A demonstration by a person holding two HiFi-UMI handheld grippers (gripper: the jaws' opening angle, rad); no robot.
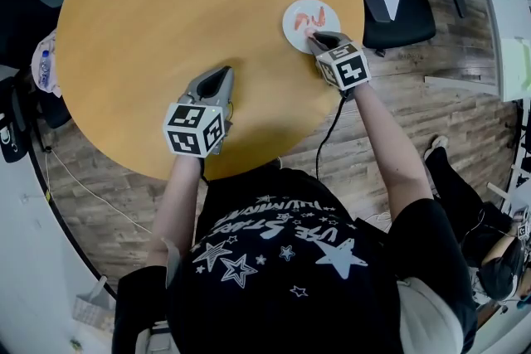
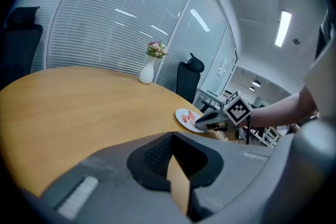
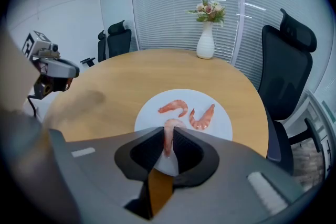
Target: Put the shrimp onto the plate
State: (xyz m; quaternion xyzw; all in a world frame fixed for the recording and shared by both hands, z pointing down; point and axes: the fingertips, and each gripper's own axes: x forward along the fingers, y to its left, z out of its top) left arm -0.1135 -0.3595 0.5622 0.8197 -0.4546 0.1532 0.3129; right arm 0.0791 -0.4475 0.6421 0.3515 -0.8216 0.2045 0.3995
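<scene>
A white plate (image 1: pixel 292 27) sits near the right edge of the round wooden table (image 1: pixel 166 12). Two pink shrimp (image 3: pixel 174 107) (image 3: pixel 203 118) lie on the plate (image 3: pixel 220 120). My right gripper (image 3: pixel 169 140) hangs over the plate's near rim, shut on a third shrimp (image 3: pixel 169 132) that curls out past the tips. In the head view this gripper (image 1: pixel 314 36) points down at the plate. My left gripper (image 1: pixel 222 72) rests low over bare table near the front edge, jaws together with nothing in them (image 2: pixel 173 136). From its view the plate (image 2: pixel 185 114) and the right gripper (image 2: pixel 200 122) are far right.
A white vase with flowers (image 3: pixel 206 42) stands at the far side of the table. Black office chairs (image 1: pixel 398 4) (image 3: pixel 286 76) stand beyond the table's edge by the plate. Glass walls with blinds surround the room.
</scene>
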